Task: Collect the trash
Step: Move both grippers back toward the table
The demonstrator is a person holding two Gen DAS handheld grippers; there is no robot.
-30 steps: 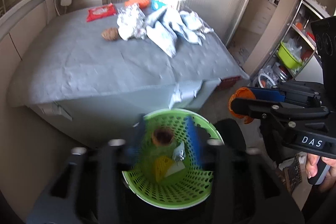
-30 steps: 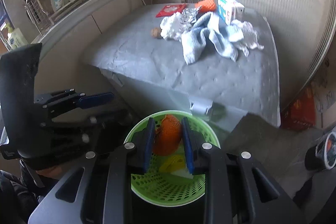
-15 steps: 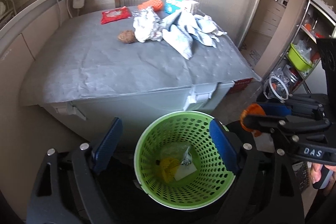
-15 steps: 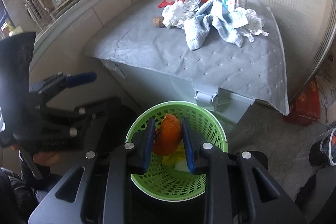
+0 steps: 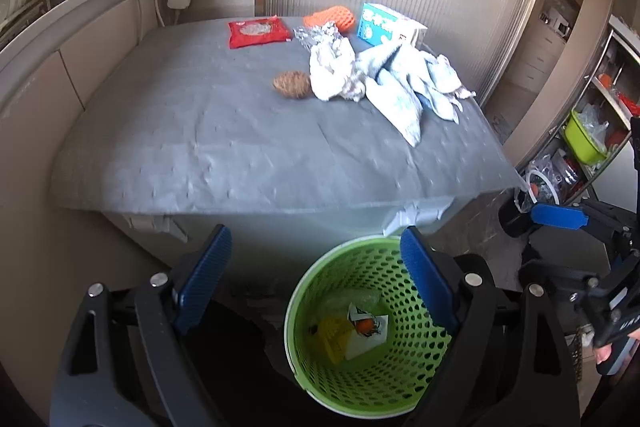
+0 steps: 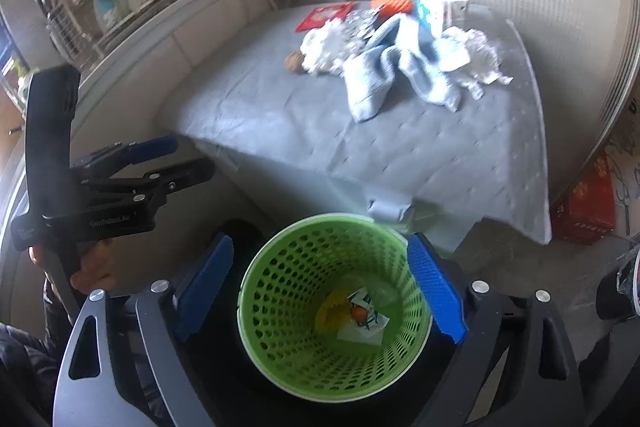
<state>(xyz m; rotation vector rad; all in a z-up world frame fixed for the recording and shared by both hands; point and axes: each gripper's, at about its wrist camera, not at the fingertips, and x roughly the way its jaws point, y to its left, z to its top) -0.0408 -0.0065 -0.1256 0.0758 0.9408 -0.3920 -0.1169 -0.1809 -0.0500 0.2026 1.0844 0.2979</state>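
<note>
Left hand-held gripper (image 5: 316, 279): jaws spread wide, blue ribbed pads, nothing between them; it hangs above the near-left rim of the basket (image 5: 304, 359). Right hand-held gripper (image 6: 320, 285): jaws equally wide, nothing held, straddling the basket from above. Basket is round, lime-green plastic, walls perforated with oval holes, standing on the floor just in front of the surface (image 5: 224, 131). Inside the basket, at the bottom: a yellow piece (image 5: 330, 337), a white printed wrapper (image 5: 368, 333), and a small orange lump (image 6: 359, 313) lying on the wrapper. The surface behind the basket is covered by a grey, dimpled, slightly wrinkled sheet. Far from the basket, at the back of the surface: a flat red packet (image 5: 259, 31), an orange mesh item (image 5: 332, 19), a blue-and-white carton (image 5: 386, 25). Nearer to the basket than those: crinkled foil (image 5: 316, 35), a crumpled white tissue wad (image 5: 332, 71), a brown scaly cone-shaped object (image 5: 292, 85) touching the tissue's left side, and a limp pale-blue cloth (image 5: 400, 95) trailing toward the basket's side of the surface.
</note>
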